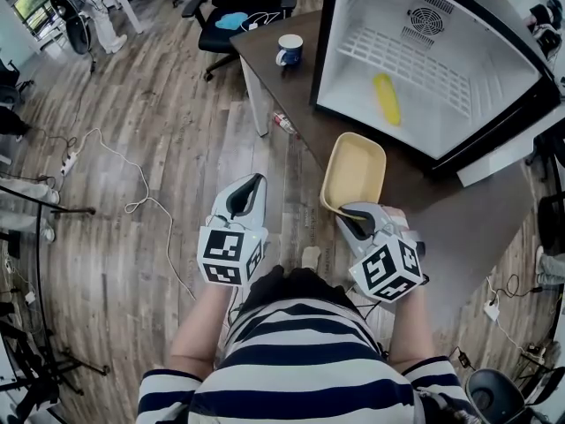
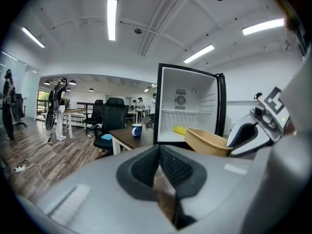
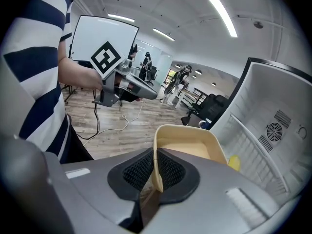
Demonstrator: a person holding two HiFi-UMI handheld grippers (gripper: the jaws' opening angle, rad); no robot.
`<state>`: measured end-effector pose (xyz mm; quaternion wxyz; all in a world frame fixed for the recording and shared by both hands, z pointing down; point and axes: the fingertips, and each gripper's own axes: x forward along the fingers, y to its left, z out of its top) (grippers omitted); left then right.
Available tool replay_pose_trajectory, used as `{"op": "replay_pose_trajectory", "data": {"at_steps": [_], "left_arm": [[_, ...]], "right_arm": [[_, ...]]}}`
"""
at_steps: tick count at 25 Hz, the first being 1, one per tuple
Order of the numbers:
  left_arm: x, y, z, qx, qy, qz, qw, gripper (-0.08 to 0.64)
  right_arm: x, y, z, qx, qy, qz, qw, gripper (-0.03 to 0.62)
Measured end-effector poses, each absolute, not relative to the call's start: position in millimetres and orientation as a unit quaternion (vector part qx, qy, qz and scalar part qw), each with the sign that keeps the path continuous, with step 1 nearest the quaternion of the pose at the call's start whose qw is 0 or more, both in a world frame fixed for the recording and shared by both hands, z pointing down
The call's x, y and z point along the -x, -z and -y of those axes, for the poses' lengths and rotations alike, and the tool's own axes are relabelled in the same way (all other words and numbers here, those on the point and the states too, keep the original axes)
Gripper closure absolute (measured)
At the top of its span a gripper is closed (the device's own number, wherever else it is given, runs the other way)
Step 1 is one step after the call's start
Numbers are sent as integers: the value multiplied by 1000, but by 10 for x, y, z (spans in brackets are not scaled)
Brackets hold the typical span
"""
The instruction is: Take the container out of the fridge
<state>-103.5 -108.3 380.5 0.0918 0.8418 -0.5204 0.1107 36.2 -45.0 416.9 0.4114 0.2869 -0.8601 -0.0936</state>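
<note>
Tan plastic container [image 1: 355, 173] looks light and stiff, its thin rim pinched by the right gripper [image 1: 357, 222]; the left gripper [image 1: 247, 197] is closed, empty.

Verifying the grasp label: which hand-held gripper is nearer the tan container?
Right. The right hand-held gripper is shut on the tan container at its near rim; the left hand-held gripper is off to its left, shut and empty, not touching it.
</note>
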Motion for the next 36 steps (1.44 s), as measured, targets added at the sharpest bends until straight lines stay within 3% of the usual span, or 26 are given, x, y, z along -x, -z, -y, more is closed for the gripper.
{"op": "replay_pose_trajectory", "data": {"at_steps": [36], "left_arm": [[1065, -3816, 1082, -842, -105, 521, 95, 560]], "right_arm": [[-320, -4141, 476, -284, 84, 865, 404, 572]]}}
